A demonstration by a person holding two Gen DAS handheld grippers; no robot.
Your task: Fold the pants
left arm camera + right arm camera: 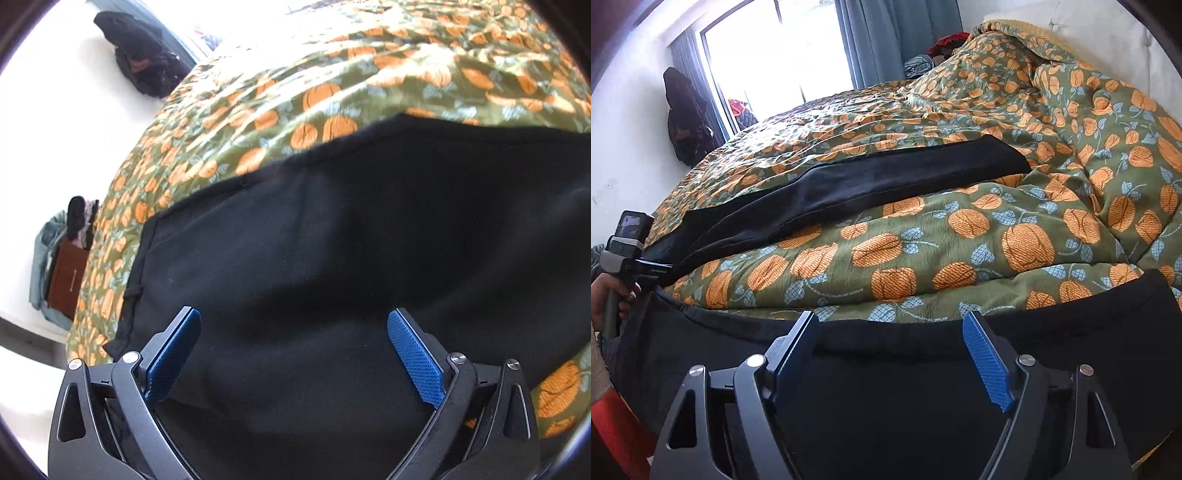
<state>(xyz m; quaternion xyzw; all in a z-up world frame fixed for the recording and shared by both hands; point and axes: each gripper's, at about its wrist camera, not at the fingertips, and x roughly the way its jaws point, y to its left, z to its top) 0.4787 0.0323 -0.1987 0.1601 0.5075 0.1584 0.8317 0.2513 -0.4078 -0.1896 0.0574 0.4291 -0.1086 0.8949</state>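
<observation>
Bed quilt [960,236]: green with orange pumpkin print, lumpy and rucked toward the far right; your whole work surface.

Pants [849,184]: black, spread across the quilt. One leg runs as a long band across the middle distance; the other part lies near you, directly under both tools, its hem edge along the near quilt.

Left gripper [293,332]: your fingers stand wide apart above the near black cloth, holding nothing.

Right gripper [890,332]: likewise spread wide over the near edge, nothing between the pads.

Risks, as judged: black on black hides the layers, so you may pinch one ply only and drag the fold crooked; the soft quilt may bunch into the grasp; the spread legs may fold misaligned.
</observation>
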